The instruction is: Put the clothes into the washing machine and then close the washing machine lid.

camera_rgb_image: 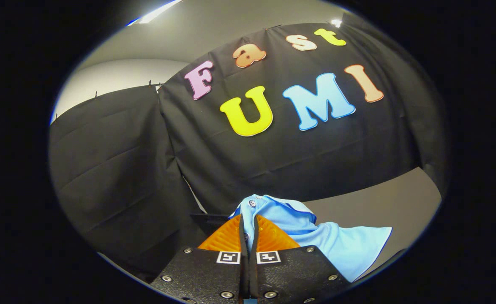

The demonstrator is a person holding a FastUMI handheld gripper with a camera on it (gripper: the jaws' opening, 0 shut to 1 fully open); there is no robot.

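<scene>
A light blue shirt (315, 236) with small buttons at its collar hangs from my gripper (248, 219). Both fingers are pressed together on the fabric near the collar, which sticks up just past the fingertips. The rest of the shirt drapes off to the right of the fingers, lifted above the grey floor. The gripper is tilted up toward the booth's black cloth wall.
Black cloth walls (117, 169) stand ahead and to the left. A grey floor (400, 202) lies to the right beyond the shirt. A dark flat edge (210, 219) shows just left of the fingertips, too hidden to identify.
</scene>
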